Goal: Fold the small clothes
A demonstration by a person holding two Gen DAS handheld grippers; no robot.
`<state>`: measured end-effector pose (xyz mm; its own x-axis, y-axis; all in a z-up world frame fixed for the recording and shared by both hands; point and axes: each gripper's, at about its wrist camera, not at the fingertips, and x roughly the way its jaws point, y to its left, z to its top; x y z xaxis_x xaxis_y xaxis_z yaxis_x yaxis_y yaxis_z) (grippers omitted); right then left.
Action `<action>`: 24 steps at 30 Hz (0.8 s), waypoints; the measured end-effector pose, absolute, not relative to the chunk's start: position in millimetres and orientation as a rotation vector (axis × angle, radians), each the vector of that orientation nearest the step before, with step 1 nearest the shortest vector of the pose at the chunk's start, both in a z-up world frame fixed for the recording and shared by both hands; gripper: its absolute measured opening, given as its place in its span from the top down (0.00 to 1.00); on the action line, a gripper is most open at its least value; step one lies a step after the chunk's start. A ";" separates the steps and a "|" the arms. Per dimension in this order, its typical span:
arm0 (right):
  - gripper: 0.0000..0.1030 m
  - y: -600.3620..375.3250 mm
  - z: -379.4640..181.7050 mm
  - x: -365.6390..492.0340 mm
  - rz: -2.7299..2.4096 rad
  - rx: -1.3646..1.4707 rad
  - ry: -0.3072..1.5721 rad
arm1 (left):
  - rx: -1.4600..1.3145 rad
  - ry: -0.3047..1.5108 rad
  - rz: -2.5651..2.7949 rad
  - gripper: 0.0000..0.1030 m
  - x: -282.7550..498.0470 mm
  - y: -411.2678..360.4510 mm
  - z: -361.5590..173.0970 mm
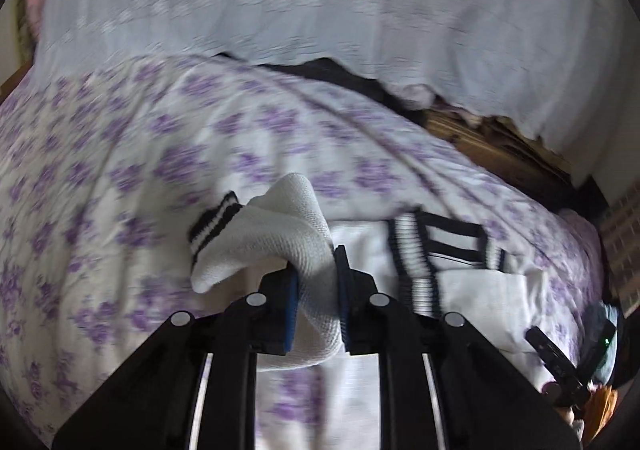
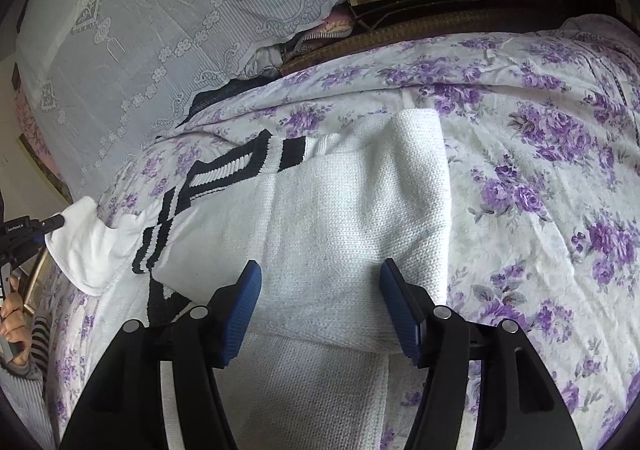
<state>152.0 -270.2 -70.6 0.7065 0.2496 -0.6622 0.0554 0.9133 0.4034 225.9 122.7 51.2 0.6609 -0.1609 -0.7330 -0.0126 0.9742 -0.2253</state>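
Note:
A white knit sweater (image 2: 340,218) with black-and-white striped trim lies partly folded on the floral bedsheet (image 2: 540,170). My left gripper (image 1: 316,270) is shut on the sweater's sleeve (image 1: 288,226) and lifts it off the bed; its striped cuff (image 1: 212,226) hangs to the left. The sweater's body (image 1: 460,278) lies to its right. My right gripper (image 2: 320,282) is open and empty just above the folded body, one blue pad (image 2: 244,306) on each side. The left gripper (image 2: 36,234) holding the sleeve (image 2: 88,246) shows at the far left of the right wrist view.
A white lace cloth (image 2: 140,42) covers the stack behind the bed. Dark folded fabrics and a wooden edge (image 2: 420,22) lie at the back. The person's hand (image 2: 16,322) is at the lower left. The right gripper (image 1: 556,362) shows at the lower right of the left wrist view.

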 end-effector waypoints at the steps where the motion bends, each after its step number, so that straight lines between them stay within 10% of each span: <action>1: 0.39 -271.4 -70.7 151.7 0.116 0.425 0.783 | -0.200 0.843 -0.103 0.85 225.0 108.2 54.2; 20: 0.30 -274.1 -71.2 154.3 0.159 0.471 0.778 | 0.157 0.917 -0.259 0.85 212.6 -68.1 -31.0; 23: 0.30 -274.1 -71.2 154.4 0.159 0.471 0.779 | 0.310 0.886 -0.239 0.75 198.4 -81.8 -44.5; 24: 0.30 -274.0 -71.0 154.2 0.158 0.470 0.779 | 0.338 0.880 -0.234 0.54 194.2 -82.5 -43.4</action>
<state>154.2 -274.0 -71.0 0.7062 0.3067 -0.6381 0.0343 0.8854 0.4635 194.2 -82.5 -43.4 0.6173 -0.0612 -0.7843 0.3358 0.9221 0.1924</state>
